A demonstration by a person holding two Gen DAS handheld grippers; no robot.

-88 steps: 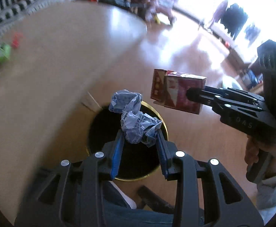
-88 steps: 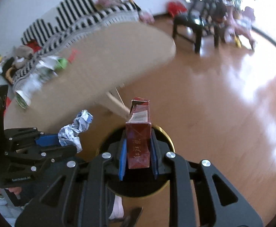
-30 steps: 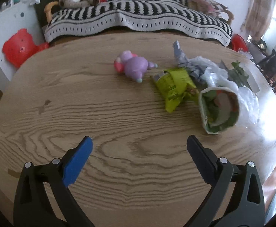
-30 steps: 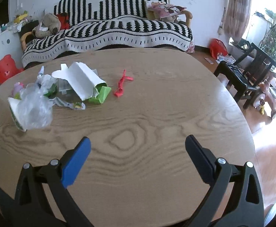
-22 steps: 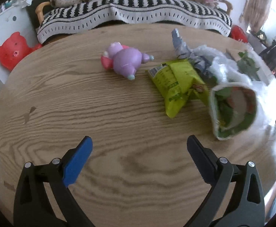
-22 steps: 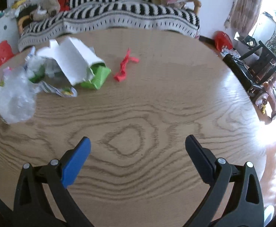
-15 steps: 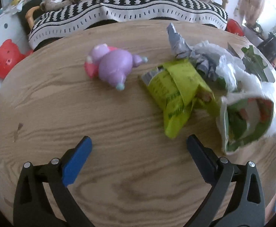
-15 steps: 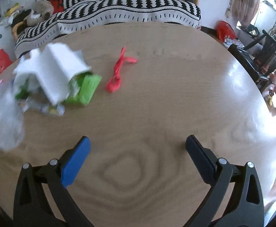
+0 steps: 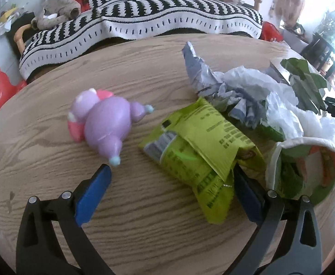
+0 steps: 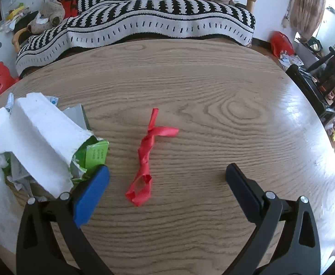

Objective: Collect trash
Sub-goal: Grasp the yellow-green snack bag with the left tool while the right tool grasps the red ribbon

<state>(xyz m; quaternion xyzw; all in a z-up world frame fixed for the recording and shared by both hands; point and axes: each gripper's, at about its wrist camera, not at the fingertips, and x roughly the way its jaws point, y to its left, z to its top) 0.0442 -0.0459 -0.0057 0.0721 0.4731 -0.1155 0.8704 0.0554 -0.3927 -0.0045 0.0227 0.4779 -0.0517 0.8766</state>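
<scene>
My left gripper (image 9: 170,183) is open and empty just above the wooden table (image 9: 52,160). A yellow-green snack wrapper (image 9: 199,153) lies between its fingers, toward the right one. A paper cup (image 9: 305,167) lies on its side to the right, with crumpled grey paper (image 9: 213,80) and clear plastic (image 9: 289,112) behind. My right gripper (image 10: 167,181) is open and empty, with a twisted red wrapper strip (image 10: 148,158) between its fingers. A torn white carton (image 10: 36,137) over green packaging (image 10: 96,153) lies by its left finger.
A purple toy (image 9: 103,121) lies left of the wrapper. A striped black-and-white sofa (image 10: 144,13) stands behind the table. Dark chairs (image 10: 323,80) stand at the right on the wooden floor. The table edge curves away at the right (image 10: 328,160).
Both grippers dropped their crumpled paper and red box at the bin, opened, and returned to the table. In the last second both moved forward and lower toward the trash.
</scene>
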